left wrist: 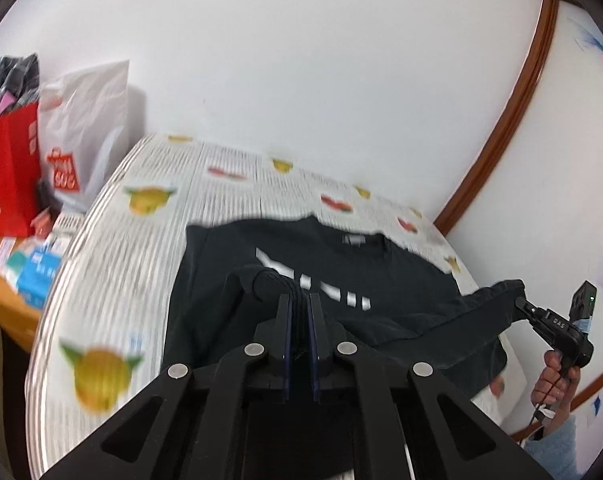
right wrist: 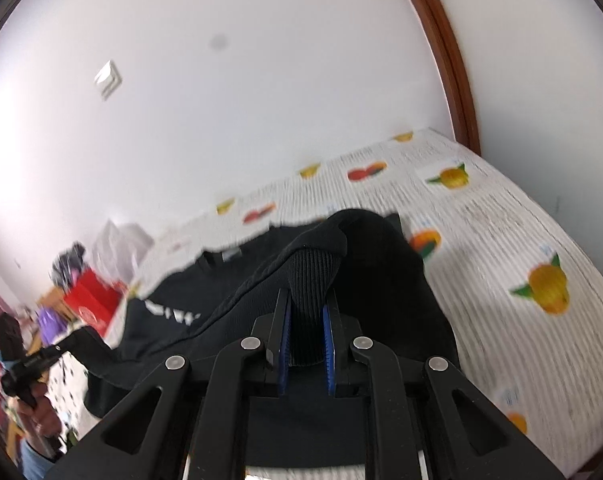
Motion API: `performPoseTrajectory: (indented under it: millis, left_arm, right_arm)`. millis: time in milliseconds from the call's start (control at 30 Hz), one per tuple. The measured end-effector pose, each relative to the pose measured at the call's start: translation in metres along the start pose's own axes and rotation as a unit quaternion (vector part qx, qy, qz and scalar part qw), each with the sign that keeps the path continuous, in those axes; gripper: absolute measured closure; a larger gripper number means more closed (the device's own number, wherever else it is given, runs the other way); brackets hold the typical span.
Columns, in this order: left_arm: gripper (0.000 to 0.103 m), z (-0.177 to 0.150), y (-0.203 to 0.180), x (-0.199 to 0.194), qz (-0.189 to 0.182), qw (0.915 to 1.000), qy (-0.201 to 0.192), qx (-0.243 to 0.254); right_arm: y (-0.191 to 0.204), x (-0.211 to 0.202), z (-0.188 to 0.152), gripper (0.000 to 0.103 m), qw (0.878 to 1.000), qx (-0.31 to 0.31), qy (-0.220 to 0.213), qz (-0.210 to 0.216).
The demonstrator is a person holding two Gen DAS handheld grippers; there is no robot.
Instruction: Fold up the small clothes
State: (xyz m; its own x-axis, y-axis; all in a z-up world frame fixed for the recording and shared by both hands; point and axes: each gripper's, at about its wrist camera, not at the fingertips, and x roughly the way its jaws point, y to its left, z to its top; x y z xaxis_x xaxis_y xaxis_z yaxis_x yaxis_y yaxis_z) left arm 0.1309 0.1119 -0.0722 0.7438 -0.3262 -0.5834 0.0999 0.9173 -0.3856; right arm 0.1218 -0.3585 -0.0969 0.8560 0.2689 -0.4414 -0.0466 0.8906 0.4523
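Both grippers, left (left wrist: 300,304) and right (right wrist: 307,300), pinch blurred black sweatshirt (left wrist: 301,280) cuffs above fruit-print table (left wrist: 113,248).

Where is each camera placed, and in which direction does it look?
Left wrist view: sits on the left gripper, shut on a cuff of the black sweatshirt with white print, looking across the fruit-patterned tablecloth toward the white wall; the right gripper shows.
Right wrist view: sits on the right gripper, clamping another ribbed cuff; the left gripper shows.
Shared: sweatshirt, tablecloth, red bag.
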Motion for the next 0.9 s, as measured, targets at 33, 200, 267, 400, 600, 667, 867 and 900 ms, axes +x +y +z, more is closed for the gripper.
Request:
performPoseTrajectory:
  millis: [33, 200, 267, 400, 600, 667, 867, 900]
  left_arm:
    - [0.096, 0.008, 0.001, 0.007, 0.003, 1.0, -0.002, -0.001]
    - [0.096, 0.037, 0.01, 0.043, 0.018, 0.9997, 0.003, -0.016]
    - [0.096, 0.042, 0.016, 0.062, 0.029, 0.9992, 0.017, -0.02]
    - [0.096, 0.044, 0.026, 0.09, 0.04, 0.9978, 0.043, -0.03]
    - [0.079, 0.049, 0.038, 0.11, 0.054, 0.9962, 0.054, -0.041]
    - [0.058, 0.052, 0.04, 0.106, 0.056, 0.9965, 0.044, -0.044]
    - [0.051, 0.053, 0.043, 0.107, 0.066, 0.9964, 0.049, -0.021]
    - [0.051, 0.051, 0.044, 0.111, 0.065, 0.9961, 0.057, -0.019]
  right_arm:
    - [0.0, 0.005, 0.009, 0.089, 1.0, 0.007, -0.006, 0.003]
    - [0.002, 0.036, 0.036, 0.089, 1.0, 0.025, -0.006, 0.009]
    - [0.002, 0.056, 0.043, 0.089, 0.999, 0.033, 0.004, 0.005]
    - [-0.001, 0.094, 0.049, 0.089, 0.999, 0.034, 0.028, -0.016]
    - [-0.022, 0.139, 0.051, 0.077, 0.995, 0.072, 0.059, -0.045]
    - [-0.031, 0.144, 0.055, 0.073, 0.994, 0.089, 0.05, -0.04]
    - [-0.014, 0.151, 0.061, 0.055, 0.997, 0.0, 0.043, -0.069]
    - [-0.011, 0.155, 0.06, 0.053, 0.995, -0.021, 0.046, -0.081]
